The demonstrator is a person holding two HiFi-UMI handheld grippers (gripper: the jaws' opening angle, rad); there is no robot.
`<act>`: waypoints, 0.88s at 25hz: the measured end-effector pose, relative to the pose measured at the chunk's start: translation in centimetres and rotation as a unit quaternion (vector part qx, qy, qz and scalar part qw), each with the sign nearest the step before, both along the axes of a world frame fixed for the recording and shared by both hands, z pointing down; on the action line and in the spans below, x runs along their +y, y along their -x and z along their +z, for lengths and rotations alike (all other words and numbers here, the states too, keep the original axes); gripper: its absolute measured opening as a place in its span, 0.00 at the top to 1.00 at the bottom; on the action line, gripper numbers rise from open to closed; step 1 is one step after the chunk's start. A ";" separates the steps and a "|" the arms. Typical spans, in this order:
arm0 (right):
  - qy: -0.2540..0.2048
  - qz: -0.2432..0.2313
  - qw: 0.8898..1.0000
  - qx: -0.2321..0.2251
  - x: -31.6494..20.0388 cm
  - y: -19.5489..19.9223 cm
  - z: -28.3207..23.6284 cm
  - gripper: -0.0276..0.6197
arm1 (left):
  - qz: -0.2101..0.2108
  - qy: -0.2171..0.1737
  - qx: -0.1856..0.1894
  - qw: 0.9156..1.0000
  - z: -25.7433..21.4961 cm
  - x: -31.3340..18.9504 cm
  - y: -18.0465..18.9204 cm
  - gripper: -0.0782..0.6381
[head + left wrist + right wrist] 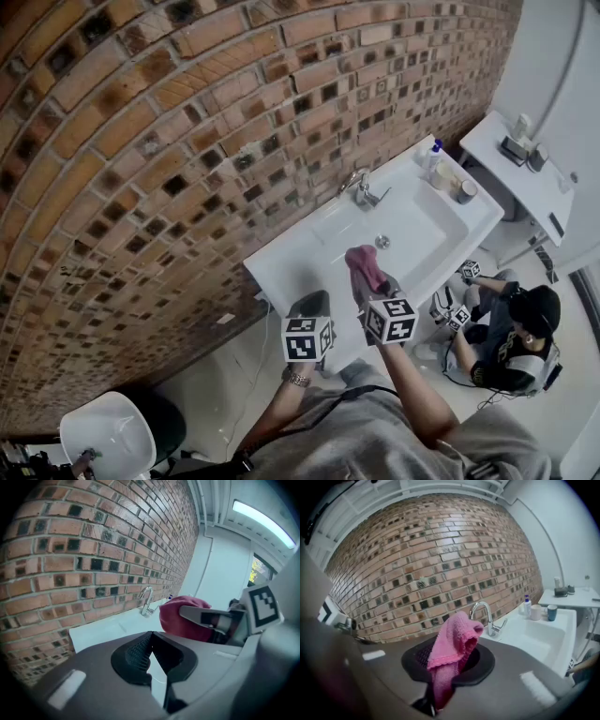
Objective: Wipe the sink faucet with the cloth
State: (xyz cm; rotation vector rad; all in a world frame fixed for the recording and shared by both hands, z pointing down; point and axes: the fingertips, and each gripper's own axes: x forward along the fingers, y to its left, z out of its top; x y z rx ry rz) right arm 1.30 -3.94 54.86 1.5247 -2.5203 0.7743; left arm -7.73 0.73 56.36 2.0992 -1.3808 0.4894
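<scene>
A chrome faucet [361, 190] stands at the back rim of the white sink [291, 267], against the brick wall. My right gripper [371, 284] is shut on a pink cloth [364, 265], held over the sink's front part, short of the faucet. In the right gripper view the cloth [452, 644] bunches up out of the jaws, with the faucet [487, 616] just behind it. My left gripper [314, 304] hovers over the sink's front edge, left of the right one. Its jaws meet at the tips with nothing between them [151, 639]. The left gripper view shows the cloth [180, 616] to its right.
A blue-capped bottle [431, 155] and two cups [442, 175] sit on the sink's right corner. A white side table [553, 192] stands further right. A person [511, 337] crouches on the floor at the right. Another white basin [108, 436] is at the lower left.
</scene>
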 end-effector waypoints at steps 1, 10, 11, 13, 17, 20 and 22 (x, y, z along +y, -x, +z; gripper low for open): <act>0.004 -0.001 1.000 0.010 -2.3 -0.6 0.7 0.88 | 0.000 -0.002 -0.005 1.000 -0.1 -1.1 -0.3 0.86; -0.055 -0.086 0.985 0.142 -21.0 1.4 1.5 0.88 | -0.041 0.005 -0.045 0.998 -0.6 -7.6 2.3 0.86; -0.064 -0.090 0.980 0.166 -22.5 1.6 1.6 0.88 | -0.045 0.002 -0.047 0.998 -0.8 -8.2 2.6 0.86; -0.089 -0.089 0.968 0.217 -24.6 1.4 1.8 0.88 | -0.048 -0.003 -0.049 0.998 -1.2 -9.0 3.2 0.86; -0.132 -0.071 0.946 0.286 -27.1 -0.2 0.9 0.88 | -0.049 0.001 -0.049 0.998 -0.9 -10.5 3.7 0.86; -0.149 -0.059 0.946 0.281 -29.4 -0.6 0.2 0.88 | -0.050 0.002 -0.047 0.998 -0.6 -12.2 4.1 0.86; -0.148 -0.046 0.951 0.268 -30.8 -1.2 -0.1 0.88 | -0.046 0.002 -0.043 0.998 -0.5 -12.9 4.0 0.86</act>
